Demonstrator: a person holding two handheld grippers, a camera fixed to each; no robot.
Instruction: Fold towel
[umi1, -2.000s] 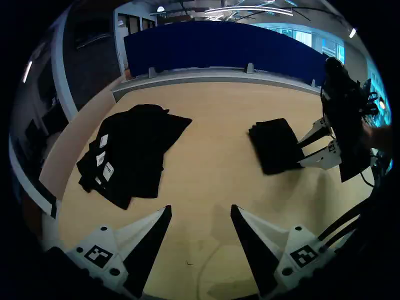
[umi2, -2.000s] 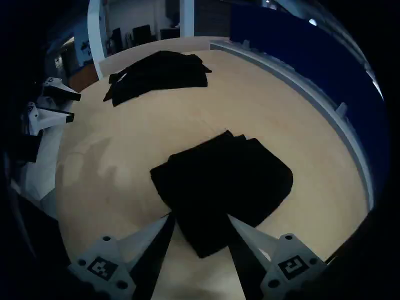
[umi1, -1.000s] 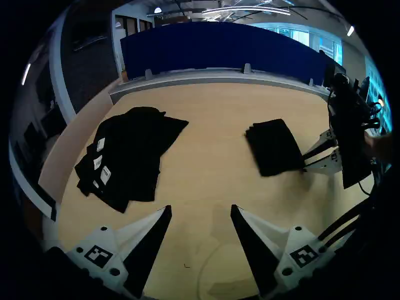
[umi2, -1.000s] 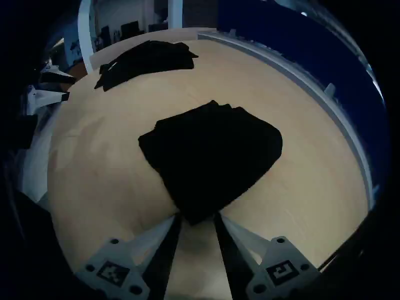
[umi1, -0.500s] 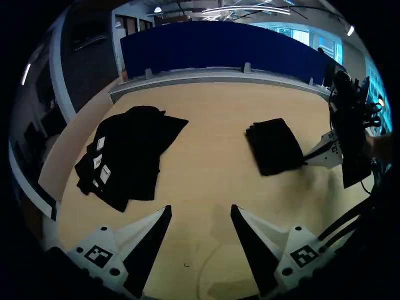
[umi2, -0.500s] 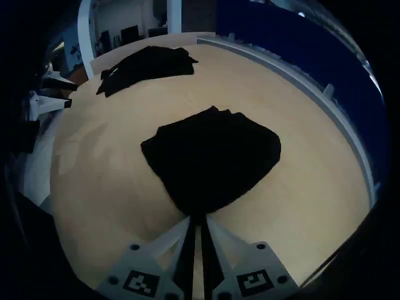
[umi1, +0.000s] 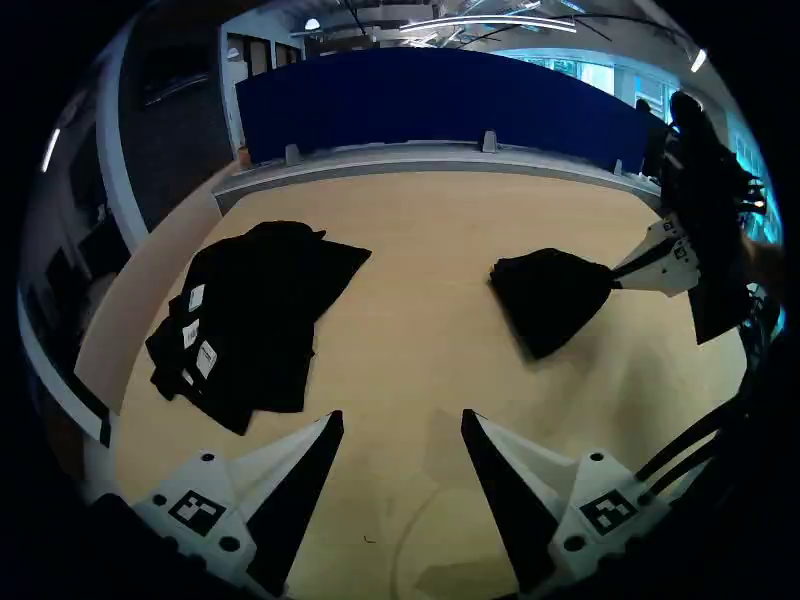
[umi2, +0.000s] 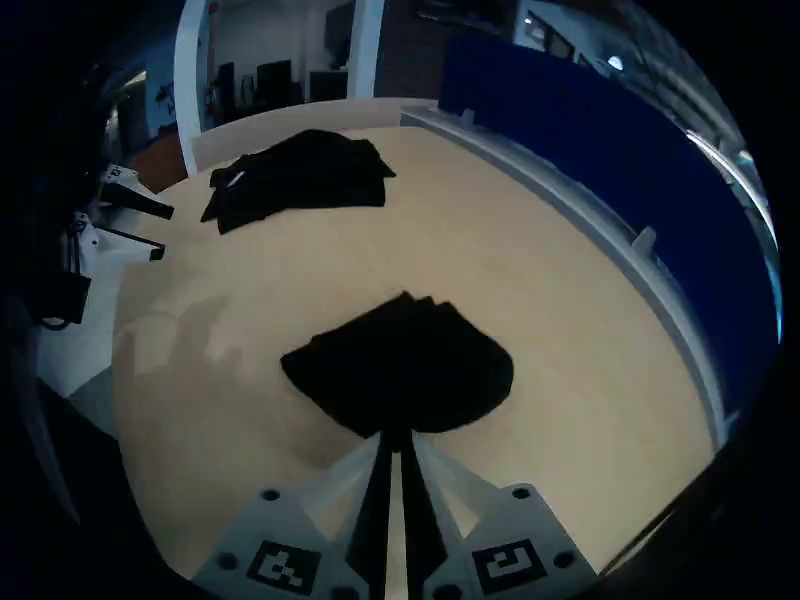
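Your right gripper (umi2: 397, 440) is closed tight, fingers pressed together with barely a slit between them, and they pinch the near edge of the black towel (umi2: 400, 370). The towel is folded into a compact bundle on the light wood table (umi1: 430, 250), toward its right part in the left gripper view. Its edge is drawn to a point where your fingertips grip it, and that end looks raised a little, while the rest spreads out on the tabletop. From the left gripper view you see the same grip from the side, white fingers meeting at the towel's right tip, your hand behind at the frame edge.

Your left gripper (umi1: 400, 420) is spread wide, holding nothing, with bare table between the fingers. It hangs over the near side of the table, well apart from the towel.

A pile of black cloths (umi1: 250, 310) sits on the left part of the table, loose and unfolded, white tags (umi1: 197, 330) showing along its near left edge. It is well apart from the towel. A blue partition (umi1: 440, 100) runs along the far side of the table
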